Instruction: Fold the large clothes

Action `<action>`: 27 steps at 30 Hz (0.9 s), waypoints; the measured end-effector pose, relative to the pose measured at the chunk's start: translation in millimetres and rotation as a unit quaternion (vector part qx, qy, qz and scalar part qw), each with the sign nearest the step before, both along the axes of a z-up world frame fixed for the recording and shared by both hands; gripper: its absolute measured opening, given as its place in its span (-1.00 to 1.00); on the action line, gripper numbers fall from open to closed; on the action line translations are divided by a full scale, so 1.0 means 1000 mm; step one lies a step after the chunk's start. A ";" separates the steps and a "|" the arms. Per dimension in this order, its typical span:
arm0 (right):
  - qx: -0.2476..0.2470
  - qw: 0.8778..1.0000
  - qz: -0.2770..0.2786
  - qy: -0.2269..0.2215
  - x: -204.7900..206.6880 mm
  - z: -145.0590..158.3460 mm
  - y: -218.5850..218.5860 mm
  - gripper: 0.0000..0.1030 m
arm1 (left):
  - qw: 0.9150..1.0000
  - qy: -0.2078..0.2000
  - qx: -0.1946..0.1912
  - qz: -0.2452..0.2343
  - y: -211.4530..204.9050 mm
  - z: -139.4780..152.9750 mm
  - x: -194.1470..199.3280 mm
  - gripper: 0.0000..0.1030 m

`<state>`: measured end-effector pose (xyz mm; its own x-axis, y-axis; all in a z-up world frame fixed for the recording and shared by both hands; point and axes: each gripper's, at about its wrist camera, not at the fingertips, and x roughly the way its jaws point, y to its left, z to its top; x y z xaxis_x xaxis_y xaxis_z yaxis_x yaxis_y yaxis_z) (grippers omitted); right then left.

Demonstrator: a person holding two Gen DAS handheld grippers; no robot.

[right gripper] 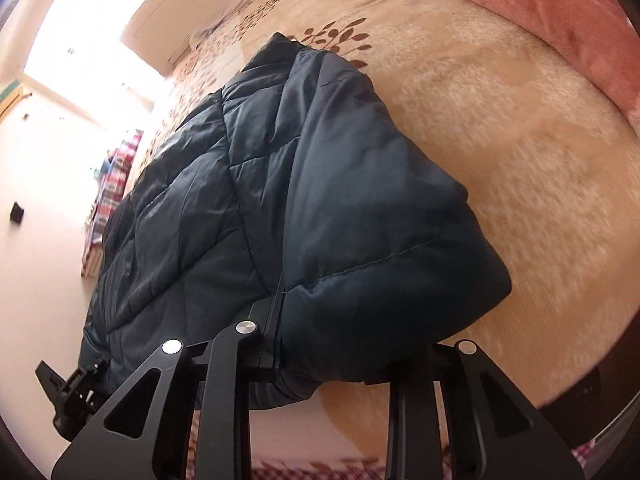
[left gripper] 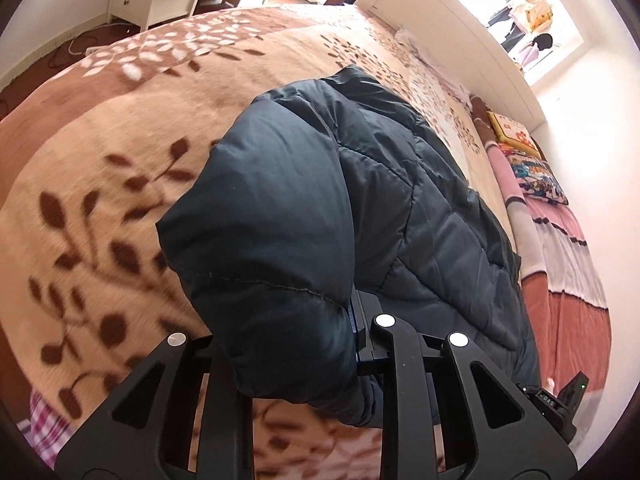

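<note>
A wide bed (left gripper: 100, 128) under a tan blanket printed with brown leaf sprigs carries the work, with a white headboard (left gripper: 448, 28) along its far side and a pink and rust quilt (left gripper: 568, 264) beside patterned pillows (left gripper: 536, 172). On the blanket lies the dark quilted jacket (left gripper: 360, 184), a puffy coat stretching away from both cameras toward the headboard, its near hem raised off the bed. The left gripper (left gripper: 304, 344) has its jaws drawn in on a thick wad of that hem at the coat's left corner, and the right gripper (right gripper: 320, 344) has its jaws pinched on the matching right corner (right gripper: 392, 256) (the padding fills each gap, so neither pair meets). The step in hand looks like carrying the hem up and over toward the collar end to halve the coat. To do it well, both corners should probably rise together and keep the edge between them taut, so the slick fill does not sag into a crooked crease. The bites seem deep enough, yet the shell is slippery, so a steady pace would suit. Landing the hem square on the far edge matters most, since bulk tends to spring back.
</note>
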<state>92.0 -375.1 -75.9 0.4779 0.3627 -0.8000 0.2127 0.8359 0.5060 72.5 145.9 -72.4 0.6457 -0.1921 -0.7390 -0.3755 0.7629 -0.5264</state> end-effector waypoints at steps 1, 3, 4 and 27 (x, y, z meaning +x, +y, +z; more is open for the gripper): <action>0.000 1.000 0.003 0.001 -0.008 -0.001 -0.001 -0.48 | 1.000 0.001 -0.001 -0.004 0.001 0.000 -0.008 -0.57; 0.001 1.000 0.005 0.004 -0.017 0.000 0.001 -0.48 | 1.000 0.004 -0.004 -0.009 0.001 -0.001 -0.024 -0.57; 0.002 1.000 0.005 0.005 -0.023 0.000 0.000 -0.48 | 1.000 0.005 -0.006 -0.010 0.001 -0.002 -0.031 -0.57; 0.143 0.985 -0.070 0.060 -0.060 -0.019 -0.038 0.49 | 0.988 0.052 -0.140 0.049 0.020 -0.024 -0.081 0.27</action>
